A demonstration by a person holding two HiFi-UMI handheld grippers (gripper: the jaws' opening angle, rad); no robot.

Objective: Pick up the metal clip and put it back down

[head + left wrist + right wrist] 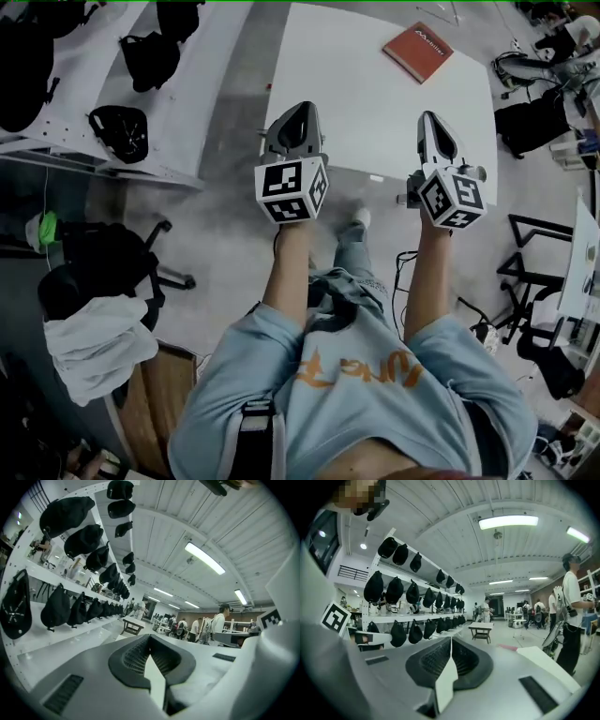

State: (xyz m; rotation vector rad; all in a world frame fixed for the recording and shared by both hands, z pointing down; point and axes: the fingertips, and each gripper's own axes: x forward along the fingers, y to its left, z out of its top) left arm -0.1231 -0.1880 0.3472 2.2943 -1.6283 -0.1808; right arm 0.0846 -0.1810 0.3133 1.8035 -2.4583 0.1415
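Metal clip is not showing in any view; the white table [356,103] at twelve o'clock is carrying a red book [417,52]. Left gripper [300,117] and right gripper [433,127] are sitting pressed together, empty, so approaching unopened is risking knocking it away.

A red book [417,52] lies on the white table [375,103].
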